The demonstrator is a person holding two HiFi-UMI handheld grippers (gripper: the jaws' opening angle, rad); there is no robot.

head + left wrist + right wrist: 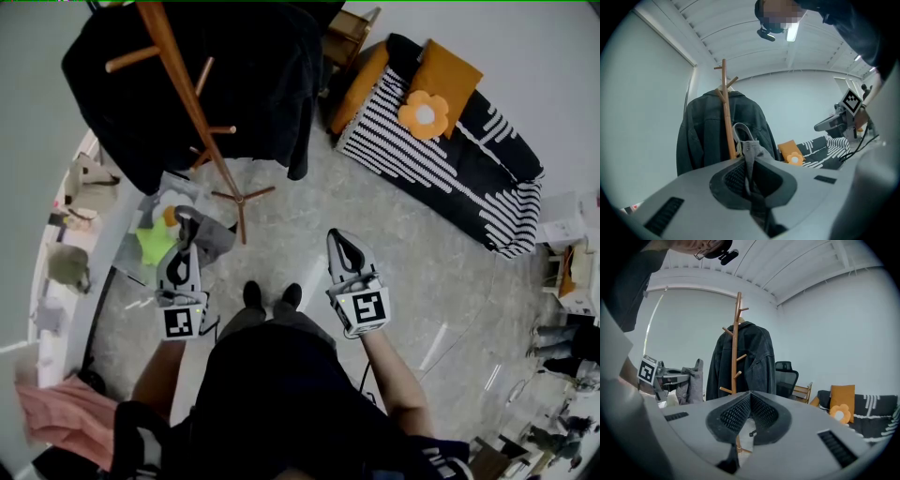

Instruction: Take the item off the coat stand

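Two forearms we hold out roughly level, side by side: left gripper [187, 223] clamped on the grey bag [217, 240], right gripper [337, 236] closed, empty.

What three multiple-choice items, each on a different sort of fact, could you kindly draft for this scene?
1. Where does the dark jacket hang?
A. on the wooden coat stand
B. on the sofa
C. on the office chair

2. What colour is the bag in the left gripper?
A. red
B. grey
C. yellow

3. How do the right gripper's jaws stand?
A. wide apart
B. shut on the jacket
C. together with nothing between

Answers: 1 A, the jacket drapes over the stand's pegs; 2 B, grey fabric runs between the left gripper's shut jaws; 3 C, the pads meet and nothing lies between them.
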